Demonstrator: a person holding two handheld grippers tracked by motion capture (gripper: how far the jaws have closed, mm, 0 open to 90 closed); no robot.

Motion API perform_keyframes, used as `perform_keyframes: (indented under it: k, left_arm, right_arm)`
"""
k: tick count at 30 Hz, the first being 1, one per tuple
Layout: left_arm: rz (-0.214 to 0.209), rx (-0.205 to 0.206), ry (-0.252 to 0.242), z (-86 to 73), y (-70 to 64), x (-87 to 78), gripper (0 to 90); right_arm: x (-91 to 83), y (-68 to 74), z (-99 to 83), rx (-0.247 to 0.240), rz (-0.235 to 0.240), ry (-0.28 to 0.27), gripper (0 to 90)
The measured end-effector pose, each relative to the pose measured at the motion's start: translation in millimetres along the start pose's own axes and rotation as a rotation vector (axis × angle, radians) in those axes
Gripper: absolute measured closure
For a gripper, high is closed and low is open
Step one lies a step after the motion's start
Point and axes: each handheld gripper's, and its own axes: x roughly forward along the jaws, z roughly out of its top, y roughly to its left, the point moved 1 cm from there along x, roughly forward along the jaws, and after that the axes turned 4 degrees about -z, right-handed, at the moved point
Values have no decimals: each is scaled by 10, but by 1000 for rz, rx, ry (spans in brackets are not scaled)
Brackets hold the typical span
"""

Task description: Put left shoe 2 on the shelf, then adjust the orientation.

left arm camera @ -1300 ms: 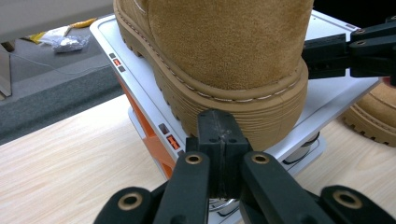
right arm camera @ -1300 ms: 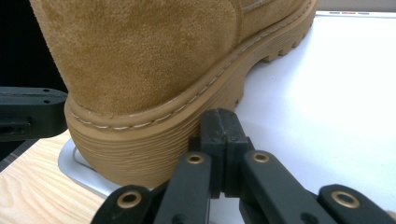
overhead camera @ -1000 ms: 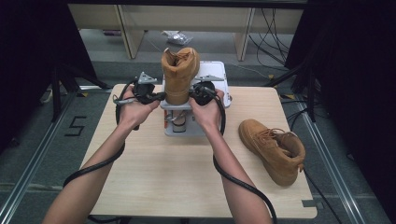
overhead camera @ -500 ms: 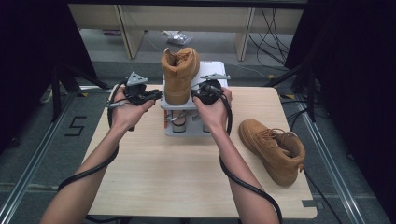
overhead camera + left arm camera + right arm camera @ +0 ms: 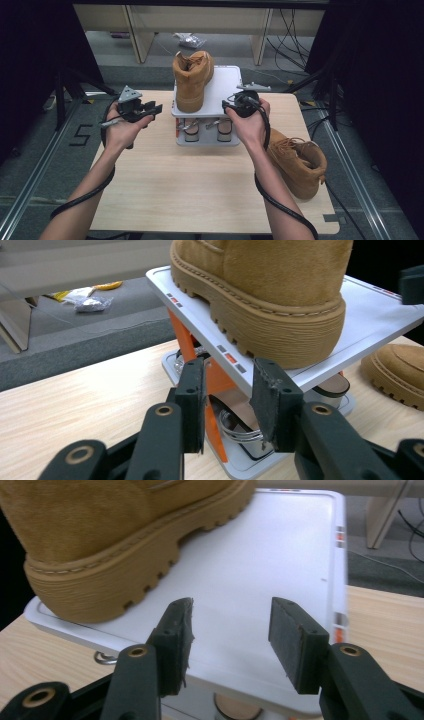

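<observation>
A tan suede boot (image 5: pixel 192 80) stands upright on the left part of a white platform (image 5: pixel 227 82), which rests on an orange-legged stand. My left gripper (image 5: pixel 156 108) hangs open just left of the platform, its jaws empty. In the left gripper view the left gripper (image 5: pixel 227 407) faces the platform's edge (image 5: pixel 370 315) below the boot's heel (image 5: pixel 280 295). My right gripper (image 5: pixel 226 106) hovers open at the platform's front right. The right gripper (image 5: pixel 230 627) looks over the bare white platform (image 5: pixel 260 565), with the boot (image 5: pixel 100 535) to its left.
A second tan boot (image 5: pixel 299 161) lies on the wooden table (image 5: pixel 190 190) at the right, near the edge. The stand's grey base (image 5: pixel 207 140) holds metal rings and round pads under the platform. Cables trail from both grippers along the forearms.
Both grippers have drawn back from the boot's sides: the left one moved left, the right one moved right and a little nearer the person. The boot stayed on the platform.
</observation>
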Motion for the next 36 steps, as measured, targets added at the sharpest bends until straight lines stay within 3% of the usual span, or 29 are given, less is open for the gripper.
perform_keyframes:
  k: [6,10,18,23,25,26,31,32,34,36]
  left_arm:
    - [10,-1,-11,-73,7,-64,638]
    - [16,-3,-4,-170,20,-89,626]
    - [44,8,-3,-356,62,-187,599]
    - [43,-1,3,-459,72,-256,585]
    - [43,-11,4,-507,81,-281,576]
    - [44,-13,1,-526,81,-290,575]
    - [45,-20,-1,-584,76,-302,570]
    - [45,-20,3,-592,77,-299,570]
    - [45,-23,6,-606,78,-289,569]
    - [42,-26,9,-621,76,-279,567]
  right_arm:
    - [-81,-155,-25,-2,-15,3,522]
    - [-107,-232,-49,14,-25,26,519]
    - [-214,-442,-167,-2,-59,68,515]
    - [-320,-632,-274,-6,-85,90,514]
    - [-379,-701,-338,38,-110,109,514]
    - [-390,-760,-353,15,-106,107,514]
    - [-490,-991,-464,40,-151,140,512]
    - [-505,-1042,-474,25,-152,146,512]
    - [-558,-1095,-503,67,-167,155,512]
    - [-611,-1212,-529,45,-174,152,512]
